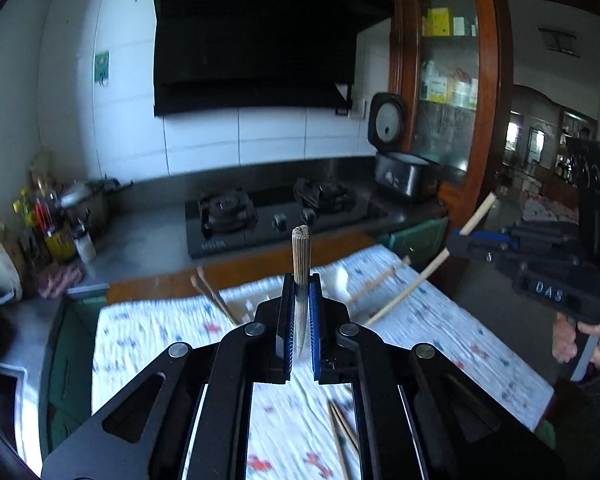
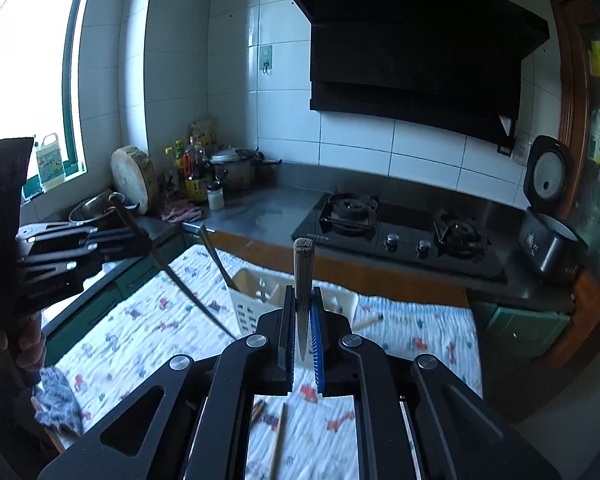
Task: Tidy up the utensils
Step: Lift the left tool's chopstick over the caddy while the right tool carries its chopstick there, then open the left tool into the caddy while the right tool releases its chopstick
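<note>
**Two grippers, one chopstick each, up above the table**

The left gripper (image 1: 301, 300) is pinched tight on a chopstick (image 1: 301, 256). The stick stands almost straight up between the blue pads (image 1: 315, 320), with its thick end on top and its thin tip down low. The gripper tips forward and a little down, over the table with the patterned cloth (image 1: 148, 344).

The right gripper (image 2: 302, 312) is pinched tight too. It holds its own chopstick (image 2: 303, 268) the same way, thick end up. In the left camera, this gripper shows at the right side, above the table's edge, and its stick slants across it. A hand (image 1: 580, 340) is wrapped around the handle below.

In the right camera, the left gripper shows at the left side, held up by the other hand (image 2: 24, 344). Its stick looks dark and slants down toward the cloth.

A white basket (image 2: 252, 304) sits on the cloth at the far side of the table, near the stove (image 2: 400, 232). Some chopsticks stand in it and lean over the rim. More chopsticks lie loose on the cloth (image 2: 278, 436), close under the grippers.
</note>
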Demonstrator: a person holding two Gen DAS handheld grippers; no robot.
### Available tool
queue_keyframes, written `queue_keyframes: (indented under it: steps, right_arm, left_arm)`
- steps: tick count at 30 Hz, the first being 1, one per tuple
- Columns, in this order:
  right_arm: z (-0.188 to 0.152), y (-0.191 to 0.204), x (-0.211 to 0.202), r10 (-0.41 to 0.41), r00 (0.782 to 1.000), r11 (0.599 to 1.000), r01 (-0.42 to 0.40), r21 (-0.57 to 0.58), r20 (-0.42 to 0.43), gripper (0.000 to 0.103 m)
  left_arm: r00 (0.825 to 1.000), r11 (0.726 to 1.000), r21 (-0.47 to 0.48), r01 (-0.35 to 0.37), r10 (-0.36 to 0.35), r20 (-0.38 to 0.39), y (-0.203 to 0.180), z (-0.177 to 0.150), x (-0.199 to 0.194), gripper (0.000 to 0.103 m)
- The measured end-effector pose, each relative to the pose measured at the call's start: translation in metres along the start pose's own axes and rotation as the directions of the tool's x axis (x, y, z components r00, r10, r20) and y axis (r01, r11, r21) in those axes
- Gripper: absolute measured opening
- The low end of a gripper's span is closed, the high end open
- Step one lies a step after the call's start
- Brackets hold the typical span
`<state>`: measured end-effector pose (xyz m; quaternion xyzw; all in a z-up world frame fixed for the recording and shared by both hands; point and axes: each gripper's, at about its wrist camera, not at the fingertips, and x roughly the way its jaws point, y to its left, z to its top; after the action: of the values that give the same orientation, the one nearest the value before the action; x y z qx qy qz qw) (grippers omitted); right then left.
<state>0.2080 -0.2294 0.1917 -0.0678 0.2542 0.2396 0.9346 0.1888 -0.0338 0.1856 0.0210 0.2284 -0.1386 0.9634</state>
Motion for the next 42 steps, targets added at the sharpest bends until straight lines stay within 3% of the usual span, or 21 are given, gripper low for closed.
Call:
queue_keyframes:
  steps: [4,9,23,36,42]
  right_arm:
    - [0.022,-0.005,0.012,-0.016,1.000,1.000,0.016,0.007,0.021,0.007]
    - [0.034,-0.012,0.035,-0.054,0.998,0.998,0.054,0.014,0.020,0.007]
    - [0.010,-0.024,0.107,-0.048,0.993,0.999,0.050,0.021,-0.109,0.007]
    - [-0.005,-0.030,0.122,-0.051,0.989,0.998,0.057,0.036,-0.139,0.011]
    - [-0.001,-0.028,0.100,-0.075,0.993,0.996,0.078,0.031,-0.090,0.024]
  left_arm:
    - [1.000,1.000,-0.021,-0.020,0.020,0.023,0.012,0.029,0.015,0.006]
    - [0.998,0.998,-0.044,-0.054,0.055,0.009,0.027,0.037,0.043,0.006]
    - [0.990,0.991,-0.131,-0.029,0.011,-0.140,0.060,0.006,0.114,0.006]
    - [0.985,0.986,-0.160,-0.043,0.015,-0.175,0.069,-0.010,0.122,0.008]
    - [0.992,0.989,-0.146,-0.033,0.015,-0.125,0.061,-0.005,0.097,0.028]
